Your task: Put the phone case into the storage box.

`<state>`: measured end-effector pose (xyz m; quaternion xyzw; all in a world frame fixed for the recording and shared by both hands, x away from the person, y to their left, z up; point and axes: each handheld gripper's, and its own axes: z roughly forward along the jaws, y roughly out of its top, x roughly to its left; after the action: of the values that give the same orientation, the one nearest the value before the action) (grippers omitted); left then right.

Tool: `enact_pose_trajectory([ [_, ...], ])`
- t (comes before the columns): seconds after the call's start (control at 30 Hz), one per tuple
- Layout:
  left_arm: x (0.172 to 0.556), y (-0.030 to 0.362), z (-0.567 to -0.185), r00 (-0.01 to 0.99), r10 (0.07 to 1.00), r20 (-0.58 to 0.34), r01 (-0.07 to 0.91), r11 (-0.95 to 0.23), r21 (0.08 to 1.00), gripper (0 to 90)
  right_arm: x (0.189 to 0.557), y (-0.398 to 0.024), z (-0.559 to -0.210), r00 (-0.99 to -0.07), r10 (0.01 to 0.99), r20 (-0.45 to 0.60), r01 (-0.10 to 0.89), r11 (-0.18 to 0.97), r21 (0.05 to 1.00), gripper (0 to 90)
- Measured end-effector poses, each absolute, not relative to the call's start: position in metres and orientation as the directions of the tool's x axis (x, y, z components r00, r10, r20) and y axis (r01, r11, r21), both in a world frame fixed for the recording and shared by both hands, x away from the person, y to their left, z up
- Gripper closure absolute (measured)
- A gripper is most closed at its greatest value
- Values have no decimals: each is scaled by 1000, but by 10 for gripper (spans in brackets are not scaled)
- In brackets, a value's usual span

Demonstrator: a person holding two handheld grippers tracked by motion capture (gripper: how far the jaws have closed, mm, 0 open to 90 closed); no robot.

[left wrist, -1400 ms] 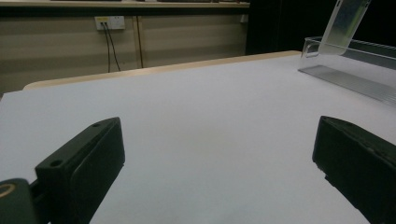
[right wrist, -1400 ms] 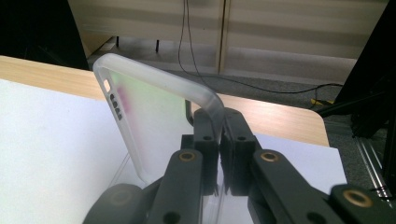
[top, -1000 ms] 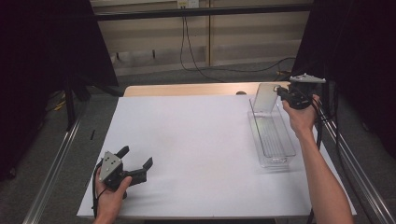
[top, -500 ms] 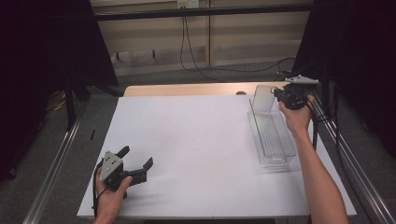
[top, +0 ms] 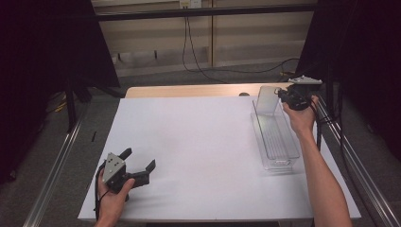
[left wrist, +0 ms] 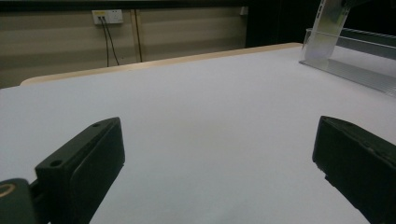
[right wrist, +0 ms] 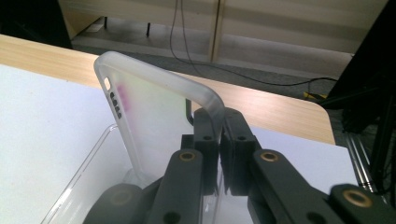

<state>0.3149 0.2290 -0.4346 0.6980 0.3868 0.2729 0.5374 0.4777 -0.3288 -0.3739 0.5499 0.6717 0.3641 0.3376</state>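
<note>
A frosted translucent phone case (top: 266,100) stands upright at the far end of a clear plastic bin (top: 276,142) on the right side of the white table. My right gripper (top: 282,94) is shut on the case's upper corner. In the right gripper view the pads of the gripper (right wrist: 219,126) pinch the case (right wrist: 154,116) by its edge, and its lower end dips inside the bin (right wrist: 79,172). Whether it touches the bin floor I cannot tell. My left gripper (top: 138,159) rests open on the table near the front left, with nothing between its jaws (left wrist: 217,140).
The white sheet (top: 198,142) covers most of the table, with a wooden strip (top: 189,91) along the far edge. Metal rails (top: 52,170) run down both sides. Cables hang by the far wall (top: 194,47). In the left gripper view the bin (left wrist: 355,60) lies far right.
The right gripper with the case has drifted slightly left and lower at the bin's far end. The left gripper has stayed in place.
</note>
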Motion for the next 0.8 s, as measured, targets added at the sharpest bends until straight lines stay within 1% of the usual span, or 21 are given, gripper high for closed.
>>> enact_pose_trajectory([
  [0.13, 315, 228, -435, 547, 837, -18, 252, -144, 957, 25, 482, -333, -372, -181, 983, -40, 507, 128, 853, 858],
  [0.3, 316, 229, -436, 548, 836, -28, 254, -135, 958, 25, 488, -334, -372, -188, 981, -43, 511, 135, 849, 857],
  [0.6, 316, 229, -435, 544, 839, -18, 246, -139, 959, 25, 493, -335, -370, -206, 978, -38, 520, 142, 842, 856],
  [0.8, 317, 230, -435, 548, 836, -23, 249, -137, 959, 25, 499, -335, -370, -194, 980, -35, 532, 136, 836, 851],
])
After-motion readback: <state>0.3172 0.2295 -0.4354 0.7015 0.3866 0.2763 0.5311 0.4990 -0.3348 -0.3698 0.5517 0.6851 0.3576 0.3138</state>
